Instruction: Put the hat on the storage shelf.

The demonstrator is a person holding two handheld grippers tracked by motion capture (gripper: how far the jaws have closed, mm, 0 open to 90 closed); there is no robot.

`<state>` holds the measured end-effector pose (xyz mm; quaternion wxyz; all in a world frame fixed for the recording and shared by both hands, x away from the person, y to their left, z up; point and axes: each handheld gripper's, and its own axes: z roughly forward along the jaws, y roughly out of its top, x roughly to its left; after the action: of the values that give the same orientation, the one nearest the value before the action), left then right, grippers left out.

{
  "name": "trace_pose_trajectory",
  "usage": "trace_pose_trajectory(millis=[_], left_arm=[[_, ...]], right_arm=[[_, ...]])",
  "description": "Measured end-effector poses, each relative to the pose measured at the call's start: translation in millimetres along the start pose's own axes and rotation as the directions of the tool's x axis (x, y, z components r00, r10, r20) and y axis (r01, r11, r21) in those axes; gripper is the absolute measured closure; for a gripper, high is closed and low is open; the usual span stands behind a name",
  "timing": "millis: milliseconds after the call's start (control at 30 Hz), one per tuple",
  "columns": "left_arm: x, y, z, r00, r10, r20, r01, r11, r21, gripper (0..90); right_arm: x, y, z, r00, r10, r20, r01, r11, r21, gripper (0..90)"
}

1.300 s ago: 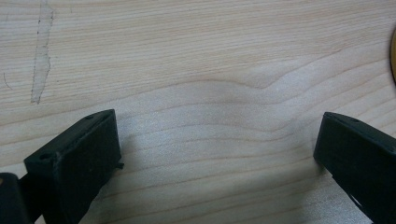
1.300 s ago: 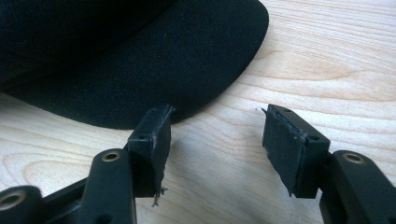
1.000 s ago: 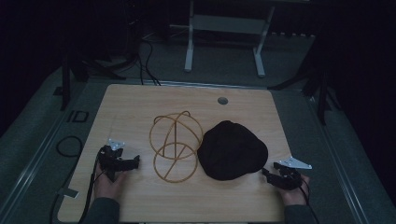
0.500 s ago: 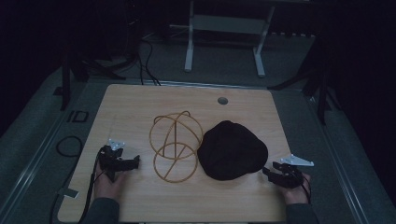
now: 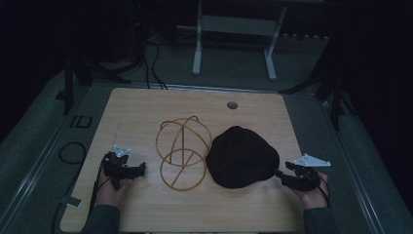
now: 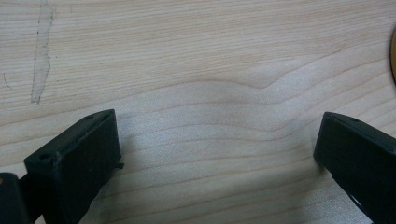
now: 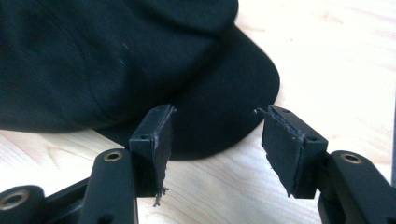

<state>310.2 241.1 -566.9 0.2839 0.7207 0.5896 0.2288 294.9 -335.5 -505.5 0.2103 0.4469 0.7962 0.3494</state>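
Plainly, in the high view, a black fabric cap with a stiff brim [image 5: 242, 157] is lying on the pale wooden worktop [image 5: 146, 112], just beside a thin golden wire dome-shaped frame [image 5: 183, 152] that is standing to its left. The right hand-held gripper [image 5: 293, 178] is sitting low at the cap's right edge, the person's right hand [image 5: 311, 192] gripping it from behind with the forearm coming in from the bottom. The left hand-held gripper [image 5: 139, 169] is resting near the worktop's front left, pointing towards the wire frame but apart from it, with the left hand [image 5: 111, 189] wrapped around it. The risk here is that a pull on the cap is likely to drag it into the light frame and tip or push it.

In the left gripper view, the left hand-held gripper's jaws are standing wide apart over bare wood grain, holding nothing; a sliver of the golden frame [image 6: 393, 56] is showing at the right edge.

In the right gripper view, the right hand-held gripper [image 7: 215, 135] is standing open, its jaws bracketing the cap's brim [image 7: 229, 98] with the brim tip lying between them, not yet pinched. The brim is lying flat on the worktop, so the lower jaw may be scraping the wood or sliding over the top, and a shallow bite at the tip could slip off.
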Motion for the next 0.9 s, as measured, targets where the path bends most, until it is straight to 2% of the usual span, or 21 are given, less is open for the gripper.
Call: trace_pose_trajectory(millis=[233, 300, 400, 733, 900], left_arm=[[-0.1, 0.0, 0.0, 1.0, 0.0, 0.0, 0.0, 1.0, 0.0, 0.1], [-0.3, -0.1, 0.1, 1.0, -0.003, 0.001, 0.003, 1.0, -0.002, 0.1], [-0.3, -0.1, 0.1, 1.0, -0.003, 0.001, 0.003, 1.0, -0.002, 0.1], [-0.3, -0.1, 0.2, 1.0, -0.003, 0.0, 0.003, 1.0, -0.002, 0.1], [-0.3, -0.1, 0.2, 1.0, -0.003, 0.0, 0.003, 1.0, -0.002, 0.1]], right_arm=[[4.8, 15.4, -8.8, 0.9986, -0.043, -0.032, 0.043, 0.999, -0.007, 42.6], [7.0, 22.8, -10.7, 0.9964, -0.071, -0.046, 0.071, 0.997, 0.0, 42.7], [8.9, 28.4, -11.5, 0.9948, -0.089, -0.048, 0.09, 0.996, 0.001, 42.9], [13.9, 41.2, -8.9, 0.9905, -0.12, -0.067, 0.121, 0.992, 0.019, 39.7], [16.9, 48.6, -7.8, 0.9885, -0.133, -0.073, 0.134, 0.991, 0.01, 39.1]])
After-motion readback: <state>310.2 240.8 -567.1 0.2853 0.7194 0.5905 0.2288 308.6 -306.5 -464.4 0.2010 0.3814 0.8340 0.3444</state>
